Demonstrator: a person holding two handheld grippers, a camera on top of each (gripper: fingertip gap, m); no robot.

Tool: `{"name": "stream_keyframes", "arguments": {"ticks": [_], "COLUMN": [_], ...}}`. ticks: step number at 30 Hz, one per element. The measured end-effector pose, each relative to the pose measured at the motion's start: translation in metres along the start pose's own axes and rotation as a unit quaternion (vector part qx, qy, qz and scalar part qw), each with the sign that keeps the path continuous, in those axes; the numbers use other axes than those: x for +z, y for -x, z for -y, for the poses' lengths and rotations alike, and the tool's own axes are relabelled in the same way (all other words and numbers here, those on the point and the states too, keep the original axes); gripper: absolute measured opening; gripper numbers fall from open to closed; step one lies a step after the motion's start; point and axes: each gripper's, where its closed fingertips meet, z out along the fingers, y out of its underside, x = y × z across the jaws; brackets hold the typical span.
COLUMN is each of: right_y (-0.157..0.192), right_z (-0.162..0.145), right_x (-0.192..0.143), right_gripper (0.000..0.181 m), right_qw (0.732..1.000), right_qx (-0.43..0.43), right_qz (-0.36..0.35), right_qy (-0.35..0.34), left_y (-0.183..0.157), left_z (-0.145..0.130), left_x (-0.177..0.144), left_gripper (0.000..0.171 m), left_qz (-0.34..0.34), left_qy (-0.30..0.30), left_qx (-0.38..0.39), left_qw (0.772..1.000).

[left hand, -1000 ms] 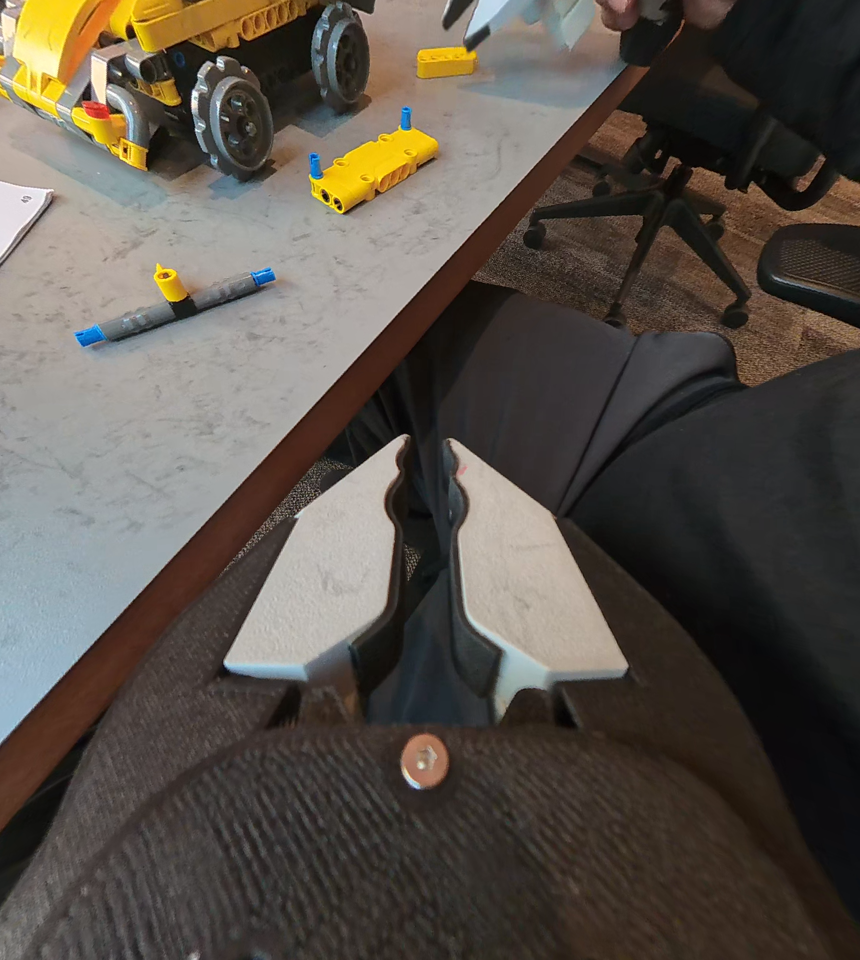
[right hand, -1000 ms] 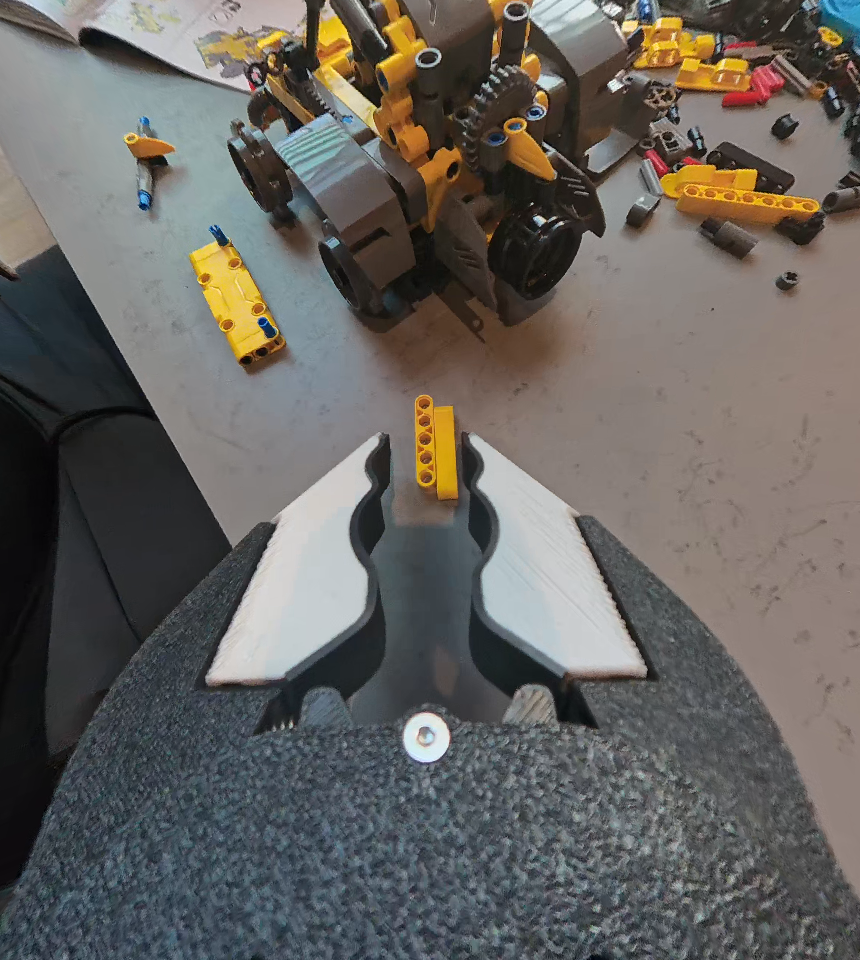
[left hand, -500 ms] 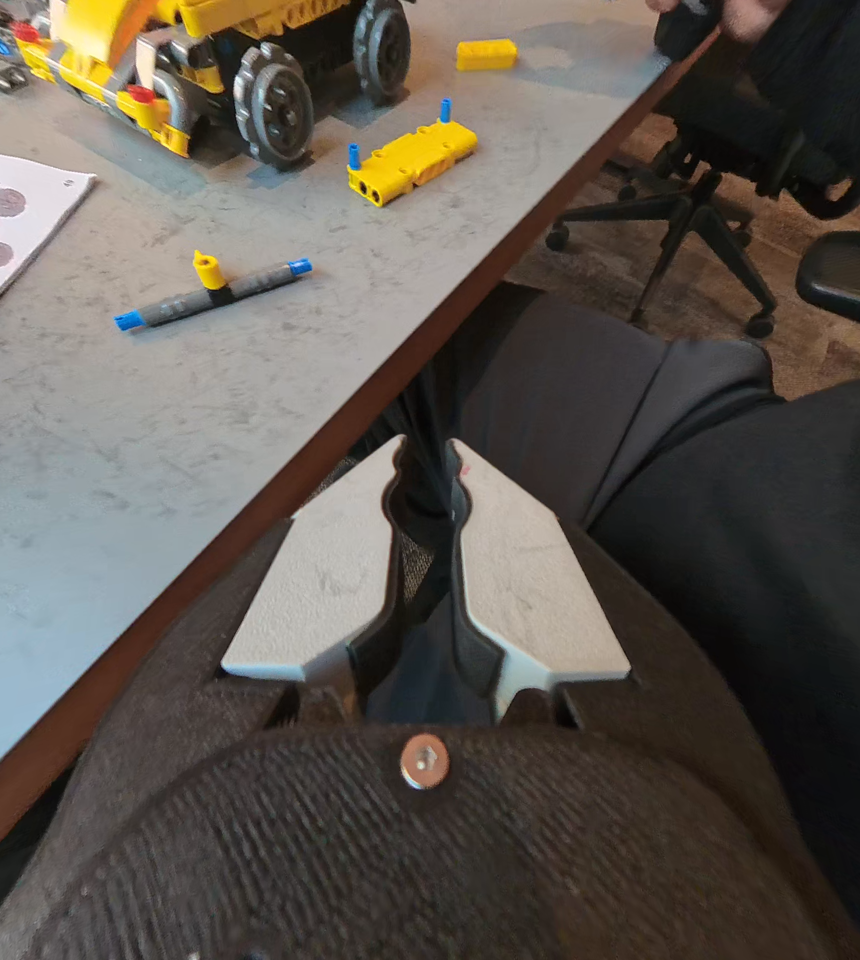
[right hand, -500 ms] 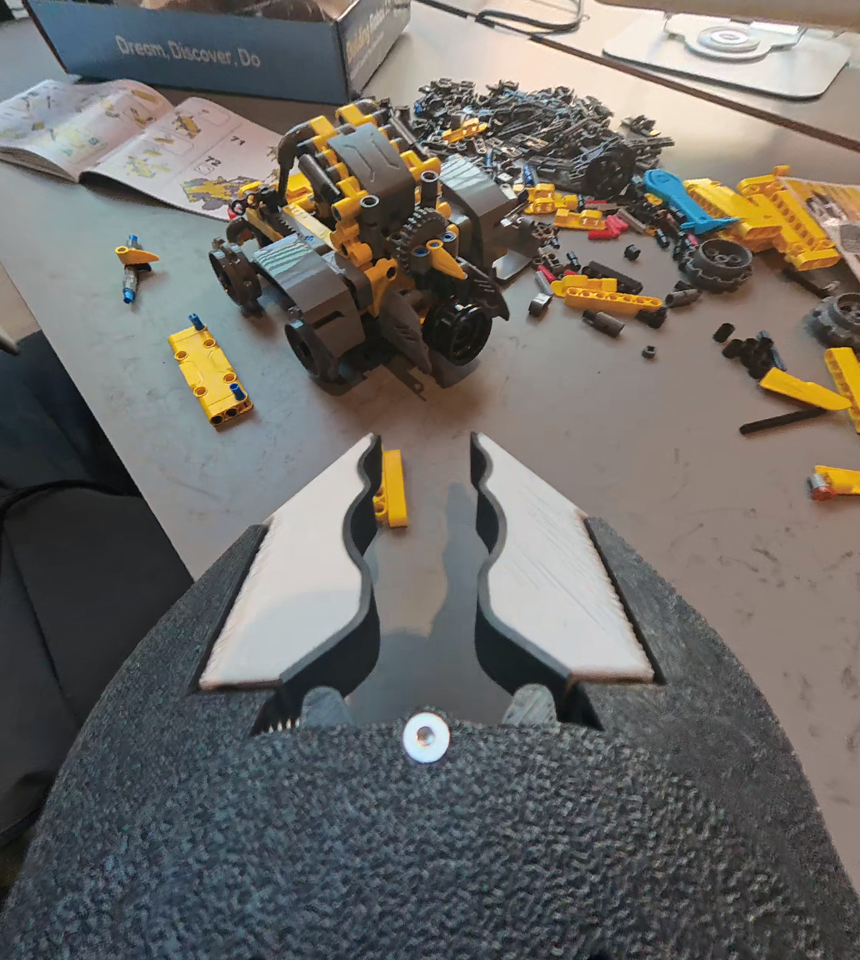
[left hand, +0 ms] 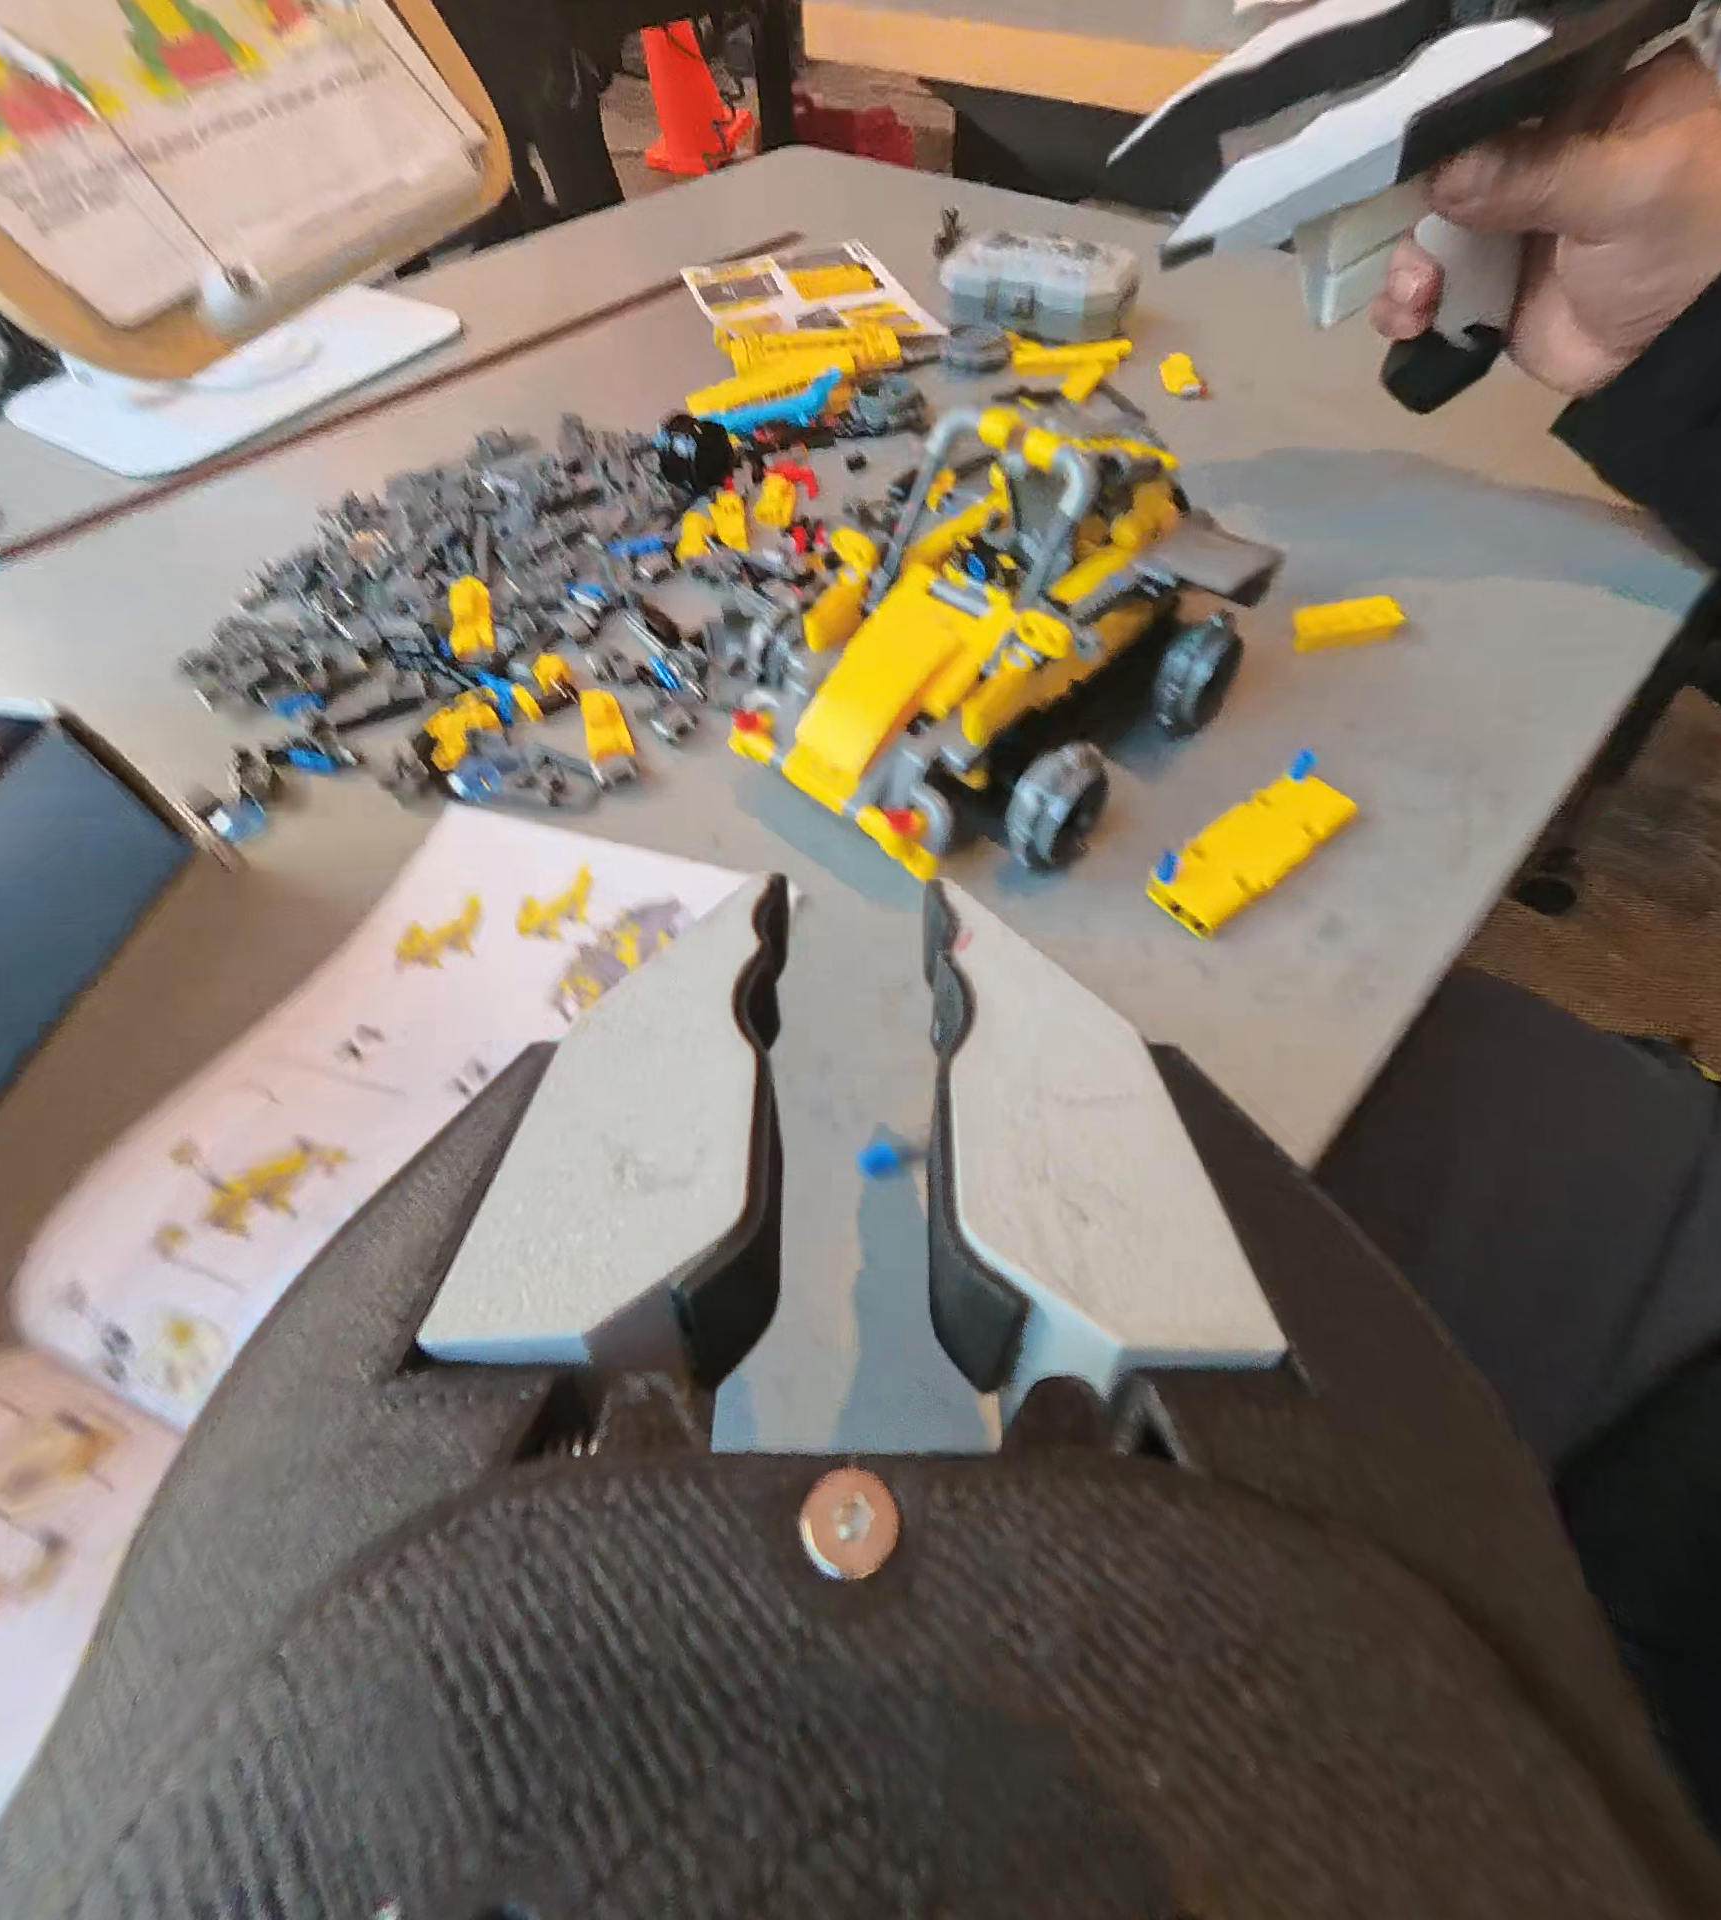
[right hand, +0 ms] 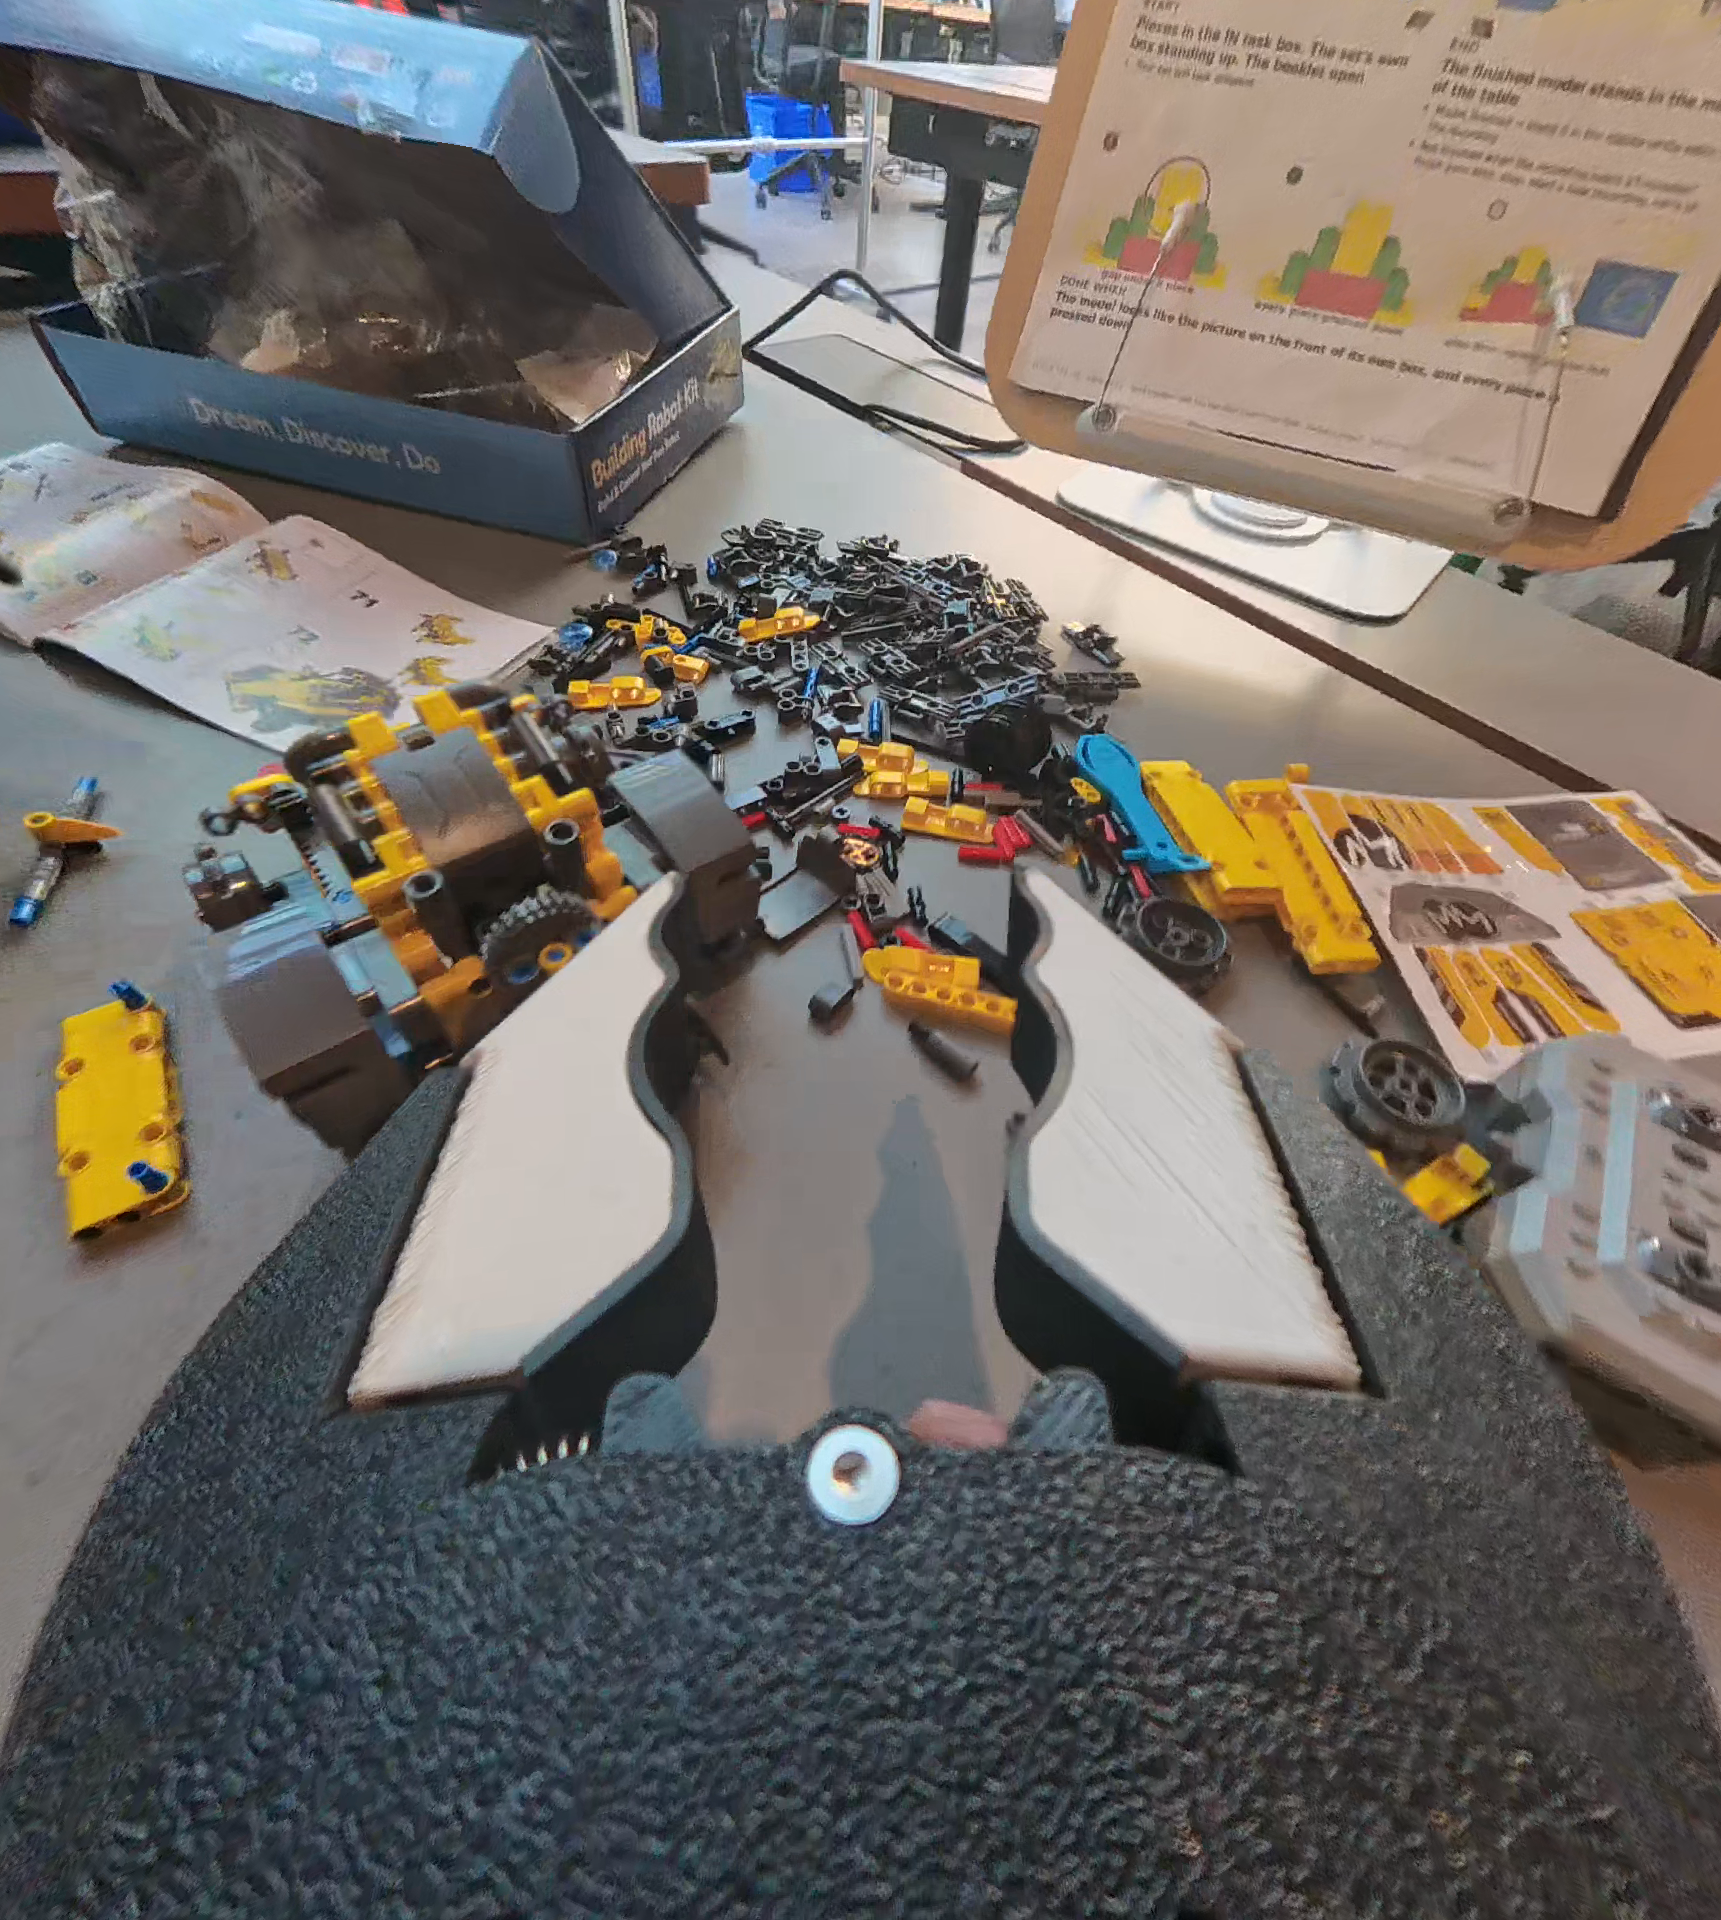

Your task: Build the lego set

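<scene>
Over the tabletop: both tools hang in the air, touching nothing.
Left hand-held gripper: spread, empty — above the booklet edge, a blue pin seen between its fingers.
Right hand-held gripper: spread wide, empty — nearest the model and a yellow beam ahead.
Nearby: yellow plate, loose parts pile, open box.
Doing it well: probably square the fingers on one piece before closing.

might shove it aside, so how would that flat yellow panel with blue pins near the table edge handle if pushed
The yellow panel lies flat, so it would likely slide rather than roll or tip. It looks like rigid, light plastic. The blue pins may catch or pop out.
</scene>
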Motion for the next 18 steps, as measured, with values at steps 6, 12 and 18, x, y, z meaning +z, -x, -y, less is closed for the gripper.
{"name": "stream_keyframes", "arguments": {"ticks": [6,12,18], "right_y": [-0.025,-0.044,-0.038], "right_z": [0.008,0.011,-0.032], "right_x": [0.05,0.088,0.093], "right_gripper": [0.049,0.029,0.017], "right_qw": [0.999,0.999,0.993], "right_qx": [-0.023,-0.022,-0.038], "right_qz": [0.031,0.039,0.052], "right_qy": [0.017,0.017,0.096], "left_y": [0.058,0.092,0.107], "left_z": [0.044,0.057,0.062], "left_x": [0.061,0.147,0.18], "left_gripper": [0.017,0.013,0.012], "left_qz": [0.018,-0.008,-0.007], "left_qy": [-0.002,0.029,0.041], "left_qx": [0.044,0.068,0.099], "left_qw": [0.999,0.997,0.994]}}
